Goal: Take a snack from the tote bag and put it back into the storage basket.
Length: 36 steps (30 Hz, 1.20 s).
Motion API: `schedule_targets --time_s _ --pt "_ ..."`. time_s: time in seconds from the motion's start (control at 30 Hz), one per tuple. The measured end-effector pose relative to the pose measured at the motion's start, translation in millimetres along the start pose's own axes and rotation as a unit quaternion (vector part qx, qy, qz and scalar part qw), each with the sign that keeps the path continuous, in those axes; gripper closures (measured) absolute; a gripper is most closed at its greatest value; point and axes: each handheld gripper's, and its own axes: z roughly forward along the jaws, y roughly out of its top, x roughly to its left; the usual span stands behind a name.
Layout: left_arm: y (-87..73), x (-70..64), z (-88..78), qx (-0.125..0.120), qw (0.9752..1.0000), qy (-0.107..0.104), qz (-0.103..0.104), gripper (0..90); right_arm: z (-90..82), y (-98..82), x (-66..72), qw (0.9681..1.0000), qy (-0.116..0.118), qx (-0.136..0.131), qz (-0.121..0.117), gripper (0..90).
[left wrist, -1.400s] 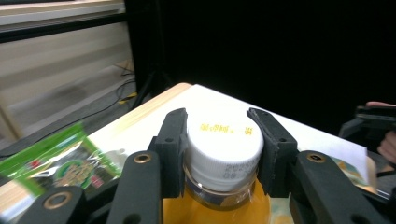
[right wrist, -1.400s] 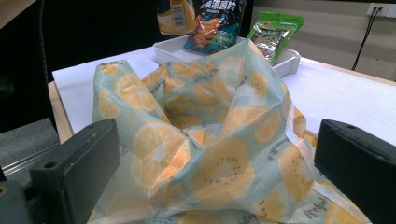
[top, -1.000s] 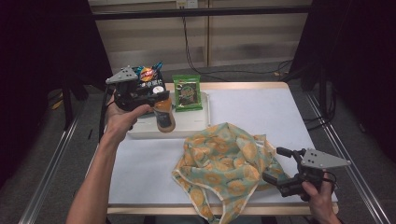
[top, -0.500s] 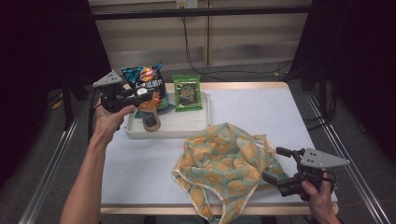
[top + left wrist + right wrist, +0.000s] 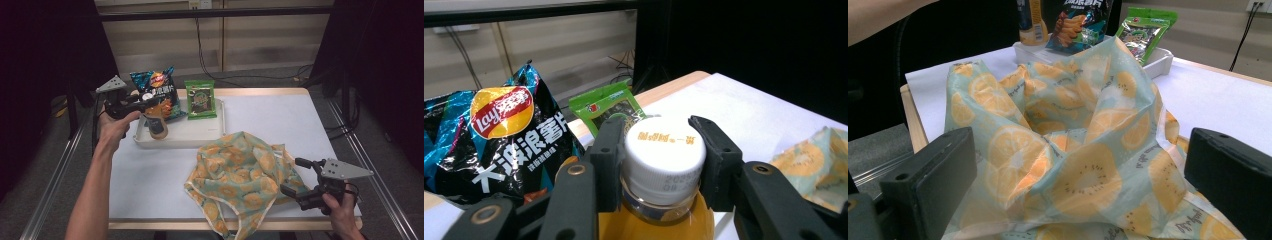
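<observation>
both arms outstretched, grippers level

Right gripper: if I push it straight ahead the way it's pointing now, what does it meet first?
The right gripper stands open and would probably run into the orange-print cloth bag bunched right in front of its jaws. The white tray lies well beyond.

Both forearms bare, no sleeves. Left gripper (image 5: 145, 104) – black body, grey three-cornered plate on top, black cable trailing; brass-coloured rivets at jaw pivots, small screws in jaw faces. Right gripper (image 5: 296, 176) – same black build, grey plate, blocky matte pads (image 5: 933, 175).
</observation>
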Motion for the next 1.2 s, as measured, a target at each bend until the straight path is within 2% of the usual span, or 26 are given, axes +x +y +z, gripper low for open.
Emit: schedule_targets --time_s 0.07,0.13,0.43,0.5,0.63,0.77,0.83,0.97,1.1,1.2 --pt "1.3 -5.9 4.9 0.004 1.0000 0.004 0.007 59.0 -0.1 0.3 0.0 1.0000 0.001 0.001 0.001 0.0" --pt "2.3 -12.3 12.3 0.003 1.0000 -0.007 0.006 59.1 0.0 0.4 0.1 1.0000 0.004 -0.001 -0.001 0.0" --pt "10.0 -31.3 44.9 0.003 0.9997 -0.025 -0.003 59.0 -0.8 0.2 0.0 1.0000 0.004 0.001 0.001 0.0" --pt "11.1 -36.0 53.4 0.004 0.9994 -0.034 -0.007 59.0 -0.6 0.3 -0.3 1.0000 0.004 0.000 0.000 0.0" --pt "11.2 -46.7 69.3 0.009 0.9991 -0.042 -0.001 59.0 -1.4 0.3 0.3 1.0000 0.005 -0.001 0.000 0.0" --pt "5.4 -54.6 86.0 0.012 0.9988 -0.046 -0.012 59.0 -1.7 -0.1 0.5 1.0000 0.006 0.001 0.000 0.0" --pt "5.3 -59.3 92.8 0.005 0.9985 -0.051 -0.018 59.0 -2.0 -0.1 0.5 1.0000 0.007 0.001 0.000 0.0" --pt "10.1 -66.2 104.0 0.013 0.9986 -0.051 -0.009 59.0 -1.1 -0.5 0.3 1.0000 0.008 0.002 0.000 0.0" --pt "10.8 -66.5 115.1 0.014 0.9987 -0.045 -0.017 59.0 -0.3 -0.5 1.4 0.9999 0.011 0.002 -0.001 0.0" --pt "7.9 -69.5 124.1 0.017 0.9983 -0.053 -0.019 59.0 0.0 -0.9 1.5 0.9999 0.014 0.005 -0.001 0.0"
